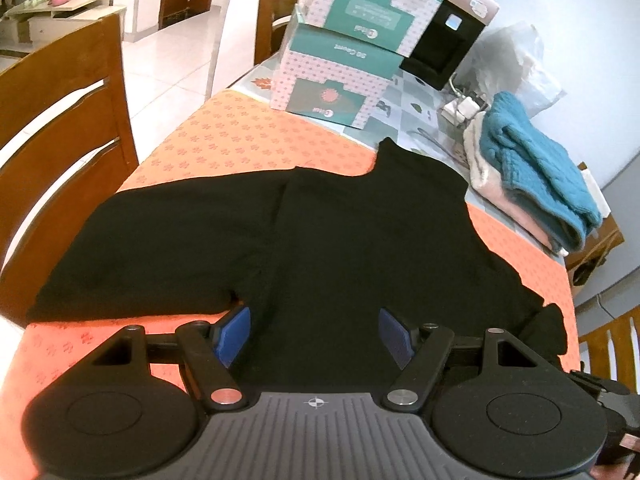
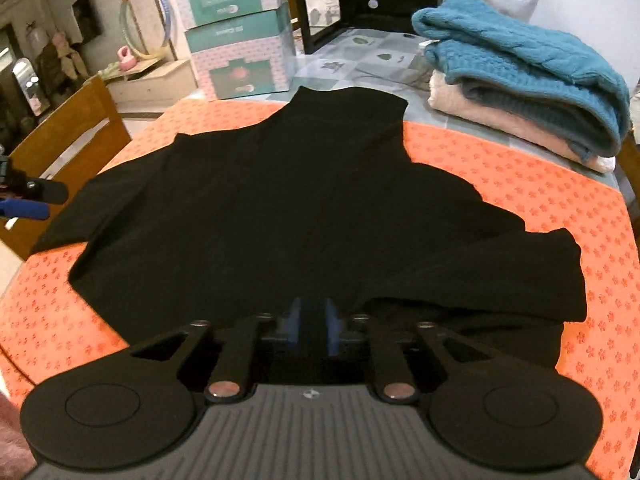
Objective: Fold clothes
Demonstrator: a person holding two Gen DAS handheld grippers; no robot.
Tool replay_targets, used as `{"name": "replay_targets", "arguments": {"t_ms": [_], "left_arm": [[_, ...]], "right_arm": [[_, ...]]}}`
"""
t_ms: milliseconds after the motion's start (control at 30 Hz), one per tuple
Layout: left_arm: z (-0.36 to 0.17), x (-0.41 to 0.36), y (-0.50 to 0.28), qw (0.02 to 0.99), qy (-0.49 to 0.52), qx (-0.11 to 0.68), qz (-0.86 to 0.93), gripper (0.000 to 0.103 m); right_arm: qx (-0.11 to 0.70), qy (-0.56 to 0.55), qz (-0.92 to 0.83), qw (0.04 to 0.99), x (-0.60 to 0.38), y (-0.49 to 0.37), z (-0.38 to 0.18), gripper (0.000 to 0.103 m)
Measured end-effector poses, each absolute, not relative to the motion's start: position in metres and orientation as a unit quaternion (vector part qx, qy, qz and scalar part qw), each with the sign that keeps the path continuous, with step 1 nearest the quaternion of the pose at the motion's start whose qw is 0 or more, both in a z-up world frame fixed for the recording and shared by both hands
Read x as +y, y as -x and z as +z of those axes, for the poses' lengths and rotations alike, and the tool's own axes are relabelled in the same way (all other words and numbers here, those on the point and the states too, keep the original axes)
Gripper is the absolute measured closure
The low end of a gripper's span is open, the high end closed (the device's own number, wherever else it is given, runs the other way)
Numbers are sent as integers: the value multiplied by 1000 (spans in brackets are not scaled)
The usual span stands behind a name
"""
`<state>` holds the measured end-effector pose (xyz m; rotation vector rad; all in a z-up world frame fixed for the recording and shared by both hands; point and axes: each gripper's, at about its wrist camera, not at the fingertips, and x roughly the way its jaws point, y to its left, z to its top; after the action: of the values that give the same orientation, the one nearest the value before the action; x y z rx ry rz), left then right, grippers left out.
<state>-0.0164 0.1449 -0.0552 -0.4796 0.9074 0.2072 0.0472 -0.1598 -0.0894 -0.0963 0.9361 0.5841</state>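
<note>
- The left gripper [image 1: 315, 334] has its 2 blue-padded fingers [image 1: 236, 330] spread wide, empty, hovering just over the near hem of the black long-sleeved knit garment [image 1: 340, 248].
- The right gripper [image 2: 313, 330] has its blue pads drawn narrow with a strip of dark cloth between them; I judge it is pinching the near hem, though black on black makes that hard to confirm.
- The black garment lies spread flat on the orange flower-print tablecloth [image 2: 540, 184], high neck pointing away, 1 sleeve out to each side; the right sleeve looks doubled back on itself.
- Judged step: taking hold of the bottom edge. That fits either straightening the garment or starting a fold toward the neck; next, the left gripper would need to close on the hem.
- Beyond it sits a stack of folded sweaters, teal knit on pale pink [image 2: 528, 76], near 2 stacked patterned cardboard boxes [image 1: 348, 52].
- Folds and seams vanish in the black; the hem itself is hidden behind both gripper bodies.
</note>
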Motion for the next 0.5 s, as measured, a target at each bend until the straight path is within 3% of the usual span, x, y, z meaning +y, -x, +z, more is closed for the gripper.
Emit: {"name": "replay_targets", "arguments": {"t_ms": [167, 367, 500], "left_arm": [[-50, 128, 4, 871, 208, 438, 78, 30], [-44, 104, -14, 876, 180, 445, 51, 29], [-40, 85, -28, 879, 160, 448, 30, 29]], "right_arm": [[445, 29, 271, 853, -182, -37, -76, 16], [446, 17, 232, 864, -216, -24, -73, 1], [460, 3, 207, 863, -236, -20, -79, 0]]}}
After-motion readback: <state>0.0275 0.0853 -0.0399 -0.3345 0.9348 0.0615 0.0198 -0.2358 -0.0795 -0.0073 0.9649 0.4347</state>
